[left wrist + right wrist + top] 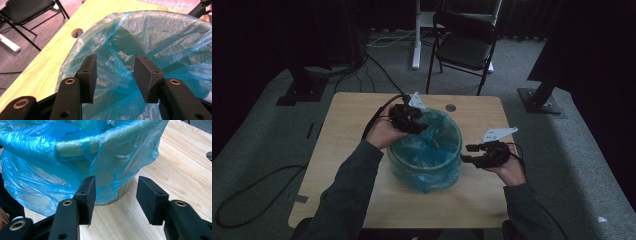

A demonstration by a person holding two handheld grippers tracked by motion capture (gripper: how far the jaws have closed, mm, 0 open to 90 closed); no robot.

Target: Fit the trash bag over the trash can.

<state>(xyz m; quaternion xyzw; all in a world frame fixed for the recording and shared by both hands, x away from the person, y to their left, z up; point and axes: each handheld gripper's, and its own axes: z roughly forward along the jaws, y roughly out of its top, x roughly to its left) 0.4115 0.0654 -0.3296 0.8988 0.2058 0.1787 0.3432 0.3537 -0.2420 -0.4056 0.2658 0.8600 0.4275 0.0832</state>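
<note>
A round bin [447,172] lined with a blue plastic bag [427,150] stands mid-table; the bag's edge is folded down over the rim. My left gripper [424,129] hovers at the bin's far-left rim and points into it. In the left gripper view that gripper [115,60] is open above the crumpled liner [150,32], with nothing pressed between its pads. My right gripper [468,153] is level beside the bin's right side, a little apart from it. It [116,181] is open and faces the bin wall [123,191] and the hanging bag skirt [107,170].
The wooden table [347,130] has a cable hole [450,107] behind the bin. A black folding chair [464,45] stands on the carpet beyond the far edge. Cables trail off the table's left side. Bare tabletop lies left, right and in front of the bin.
</note>
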